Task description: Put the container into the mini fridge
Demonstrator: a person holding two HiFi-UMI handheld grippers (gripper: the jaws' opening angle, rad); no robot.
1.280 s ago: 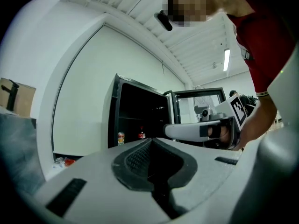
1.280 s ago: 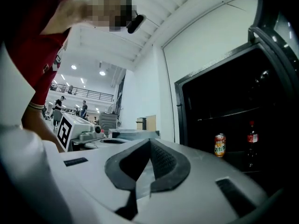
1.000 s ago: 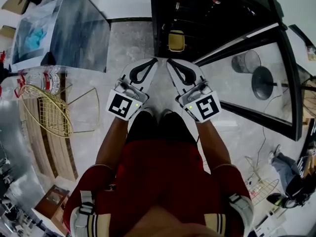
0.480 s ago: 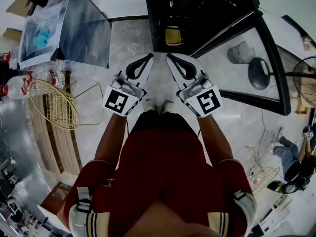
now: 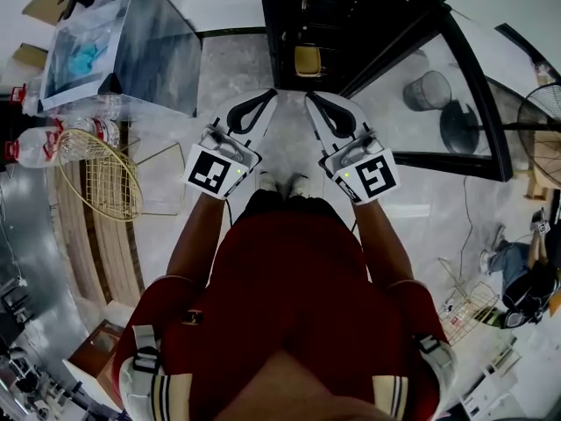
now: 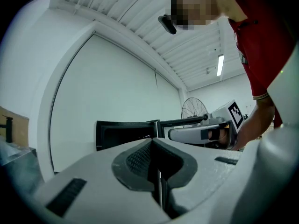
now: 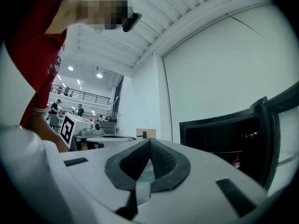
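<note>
As markers (image 5: 210,172) face up, left gripper (image 5: 272,98) and right gripper (image 5: 309,98) fingers (image 6: 135,160) sit closed, empty.

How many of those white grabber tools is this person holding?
2. The left gripper is in the person's left hand, the right gripper in the right hand, side by side, jaws together. No others show.

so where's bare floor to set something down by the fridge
Free: pale marble floor between the black mini fridge and the shoes. Crowded: gold wire basket and plastic bottles left, open glass door right.
</note>
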